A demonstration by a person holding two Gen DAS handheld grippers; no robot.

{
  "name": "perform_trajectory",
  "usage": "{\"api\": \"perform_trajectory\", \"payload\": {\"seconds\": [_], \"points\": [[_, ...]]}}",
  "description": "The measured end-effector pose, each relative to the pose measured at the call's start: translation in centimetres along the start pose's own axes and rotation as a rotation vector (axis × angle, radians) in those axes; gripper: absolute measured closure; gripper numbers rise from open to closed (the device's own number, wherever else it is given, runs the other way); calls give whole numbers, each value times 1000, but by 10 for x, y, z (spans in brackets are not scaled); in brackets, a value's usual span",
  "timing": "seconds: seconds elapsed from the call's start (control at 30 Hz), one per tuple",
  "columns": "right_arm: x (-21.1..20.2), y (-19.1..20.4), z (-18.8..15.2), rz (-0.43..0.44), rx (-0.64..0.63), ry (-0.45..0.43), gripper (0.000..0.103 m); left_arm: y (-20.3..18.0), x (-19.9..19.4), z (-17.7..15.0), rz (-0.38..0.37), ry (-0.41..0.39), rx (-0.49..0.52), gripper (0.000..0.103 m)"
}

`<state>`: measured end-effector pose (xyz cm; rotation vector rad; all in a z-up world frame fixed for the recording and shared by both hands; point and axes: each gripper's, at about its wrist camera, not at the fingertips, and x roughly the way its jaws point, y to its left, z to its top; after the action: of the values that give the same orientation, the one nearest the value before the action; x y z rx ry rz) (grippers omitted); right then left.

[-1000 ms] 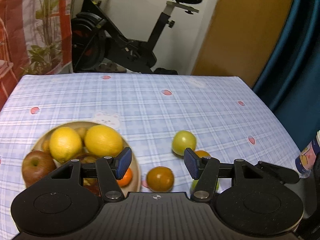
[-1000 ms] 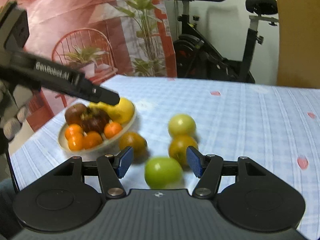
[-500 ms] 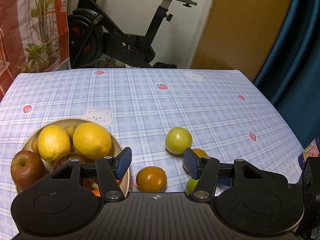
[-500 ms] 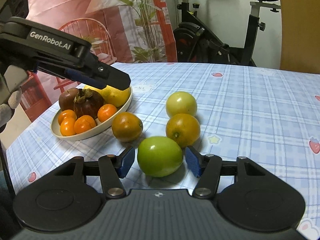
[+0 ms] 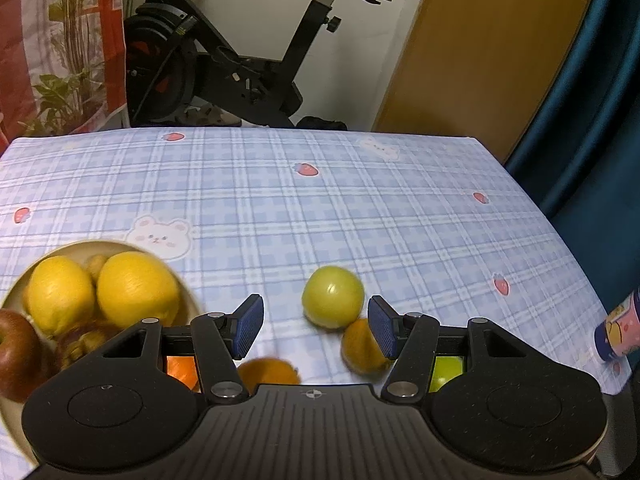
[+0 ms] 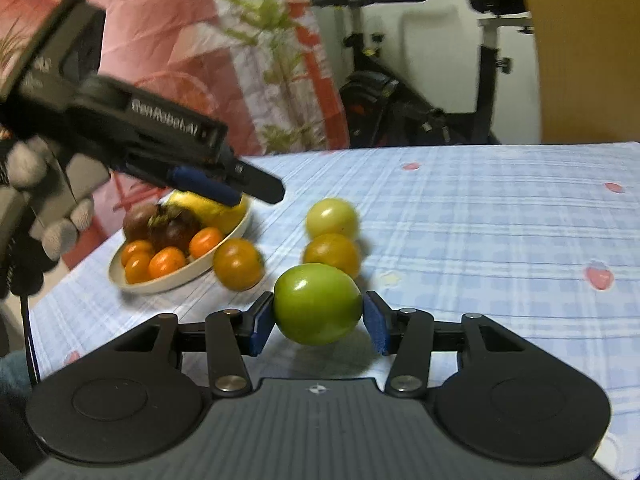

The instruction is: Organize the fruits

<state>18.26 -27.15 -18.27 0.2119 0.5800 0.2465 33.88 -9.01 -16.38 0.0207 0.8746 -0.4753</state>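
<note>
A bright green fruit (image 6: 318, 304) rests on the checked tablecloth between the pads of my right gripper (image 6: 319, 318). Its jaws are closing and both pads touch the fruit's sides. Behind it lie an orange fruit (image 6: 332, 254) and a yellow-green fruit (image 6: 331, 218); another orange fruit (image 6: 238, 264) sits beside the bowl (image 6: 160, 286). My left gripper (image 5: 316, 328) hangs open and empty above the cloth. The yellow-green fruit (image 5: 332, 298) lies just beyond its pads and an orange one (image 5: 360, 346) by its right finger. The cream bowl (image 5: 120, 246) holds lemons, a red apple and small oranges.
A gloved hand (image 6: 44, 216) carries the left gripper (image 6: 248, 194) over the bowl's far side. A pink and blue bottle (image 5: 618, 332) stands at the table's right edge. An exercise bike (image 5: 240, 64), plants and a blue curtain (image 5: 592, 100) lie beyond the table.
My right gripper has moved forward around the green fruit and its pads have closed in onto it. The left gripper has drifted right, from the bowl towards the loose fruits, jaws unchanged.
</note>
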Motion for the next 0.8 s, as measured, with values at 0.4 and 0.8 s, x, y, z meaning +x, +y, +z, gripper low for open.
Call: {"api": "perform_trajectory", "payload": {"seconds": [0.4,0.8], "points": [[-13,-39,2,-61,172,-47,53,-17,47,11,-2,33,2,42],[-12,-44,2,-39,204,-29,53,-14,67,4,8,74,8,44]]}}
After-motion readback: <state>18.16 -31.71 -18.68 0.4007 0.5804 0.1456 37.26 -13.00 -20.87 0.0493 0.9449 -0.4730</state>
